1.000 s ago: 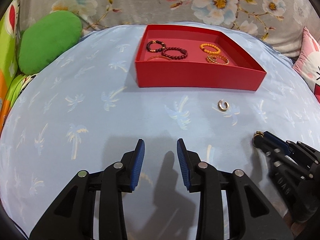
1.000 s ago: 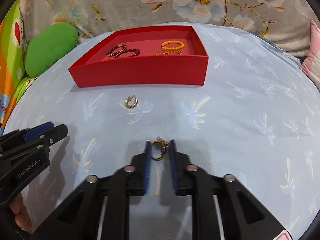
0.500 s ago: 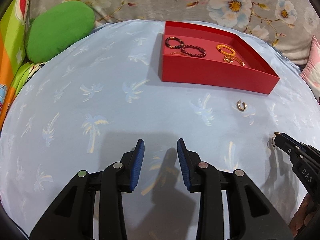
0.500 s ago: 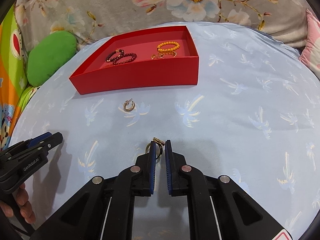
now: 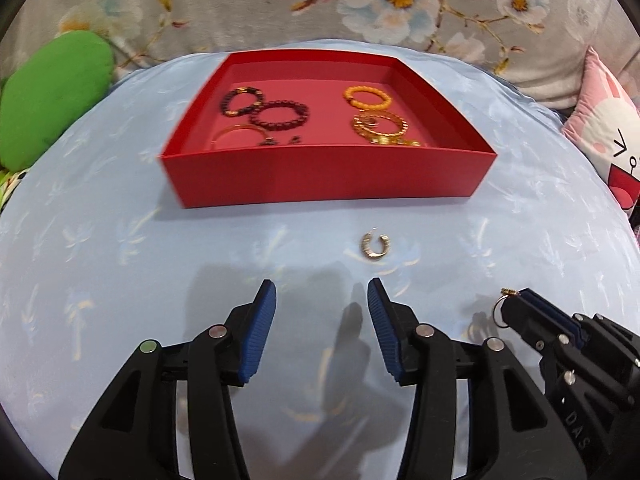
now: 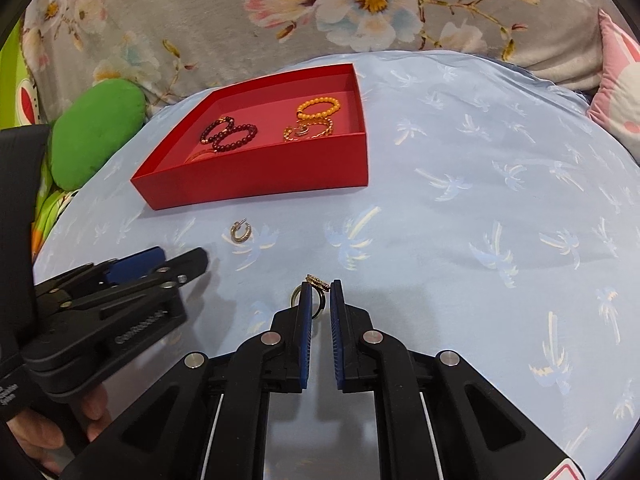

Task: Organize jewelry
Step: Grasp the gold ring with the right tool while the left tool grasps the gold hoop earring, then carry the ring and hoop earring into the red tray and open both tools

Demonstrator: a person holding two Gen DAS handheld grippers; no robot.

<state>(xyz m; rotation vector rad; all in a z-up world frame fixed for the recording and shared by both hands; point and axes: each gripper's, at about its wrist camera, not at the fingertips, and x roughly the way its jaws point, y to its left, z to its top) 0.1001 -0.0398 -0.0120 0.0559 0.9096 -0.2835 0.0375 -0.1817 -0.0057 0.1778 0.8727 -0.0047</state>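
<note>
Right gripper [image 6: 319, 294] clamped on gold ring [image 6: 316, 286] — band upright, decorated top tipped toward red tray [image 6: 256, 172], left gripper [image 5: 322, 300] just opening — nothing between its pads, hoop earring [image 5: 375, 246] ahead.

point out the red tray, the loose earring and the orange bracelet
red tray [image 5: 328, 178], left wrist view, front wall
loose earring [image 5: 375, 245], left wrist view, its curved band
orange bracelet [image 6: 319, 106], right wrist view, beads

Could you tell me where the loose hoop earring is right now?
The hoop earring lies on the blue cloth, apart from the red tray, just beyond the left gripper.
</note>
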